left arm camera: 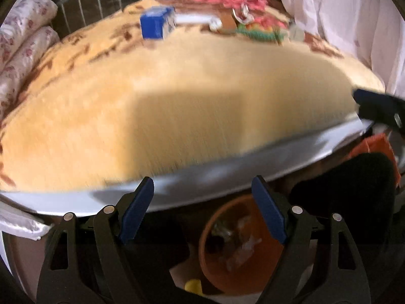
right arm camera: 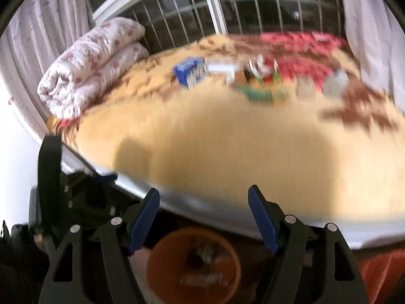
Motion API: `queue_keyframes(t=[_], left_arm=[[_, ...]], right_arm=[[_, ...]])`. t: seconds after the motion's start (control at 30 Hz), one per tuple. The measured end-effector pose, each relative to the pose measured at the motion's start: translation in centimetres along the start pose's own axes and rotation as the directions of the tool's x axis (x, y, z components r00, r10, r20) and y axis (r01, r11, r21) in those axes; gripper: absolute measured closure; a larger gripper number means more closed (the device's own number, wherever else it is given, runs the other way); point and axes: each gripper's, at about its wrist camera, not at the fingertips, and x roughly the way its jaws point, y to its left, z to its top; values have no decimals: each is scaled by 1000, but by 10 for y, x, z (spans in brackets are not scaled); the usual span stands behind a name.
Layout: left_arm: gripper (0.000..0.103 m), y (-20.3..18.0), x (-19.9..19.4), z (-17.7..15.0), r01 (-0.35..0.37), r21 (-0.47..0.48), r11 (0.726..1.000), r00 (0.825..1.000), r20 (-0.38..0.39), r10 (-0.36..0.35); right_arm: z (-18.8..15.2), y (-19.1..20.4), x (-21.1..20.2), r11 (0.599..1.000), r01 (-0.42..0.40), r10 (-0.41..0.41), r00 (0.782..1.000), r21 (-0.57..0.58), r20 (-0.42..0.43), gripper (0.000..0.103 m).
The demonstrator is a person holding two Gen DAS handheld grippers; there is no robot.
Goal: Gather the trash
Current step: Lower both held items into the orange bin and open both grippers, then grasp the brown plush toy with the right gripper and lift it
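left gripper (left arm camera: pixel 202 187): jaws stood wide apart, nothing between the pads, low at the near edge of the bed
right gripper (right arm camera: pixel 203 197): jaws apart too, nothing between them; its tip also showed at the right of the left wrist view
bin (left arm camera: pixel 240 248): orange round bucket on the floor just below the bed edge, under both grippers; crumpled wrappers already lay inside
trash location: clustered at the far side of the yellow blanket (left arm camera: pixel 177 96), well apart from both grippers, in front of the barred window
blue carton (left arm camera: pixel 158 24): small box, blue face with white sides, upright at the left end of the cluster
carton handling: probably light, thin card, likely dents if squeezed hard; I'd grip across the two flat side faces, mid-height
crumpled wrapper (left arm camera: pixel 243 15): shiny white-red scrap standing on the pile; likely weightless and slippery, best pinched at a fold
green-orange packet (left arm camera: pixel 260 31): flat, soft-looking; take it by an edge, since the plush blanket may snag the pads
clear items (right arm camera: pixel 334 83): pale, blurred; couldn't tell what they were
image quality: motion blur, fine detail unreadable
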Motion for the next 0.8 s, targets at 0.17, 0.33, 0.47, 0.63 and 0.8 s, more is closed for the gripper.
queue_keyframes(t=[0.17,0.33,0.47,0.63,0.8], left_arm=[[25,7,-5,28,-5,-46,999,997,78,8],[25,27,-9,58,-13,-125,992,991,128,29],[19,41,-8,67,-17,-167,986,986,159,44],[18,55,-1,73,-21,-183,983,982,178,54],[18,65,9,76,8,-204,979,986,164,26]], right_arm=[[74,4,39,1000,8,-7,999,-20,52,30],[137,0,96,999,46,-46,999,1,29,30],[162,-15,135,994,103,-102,995,42,-13,30],[178,-29,174,988,147,-143,987,49,-70,30],[183,-37,209,981,189,-181,974,46,-135,35]])
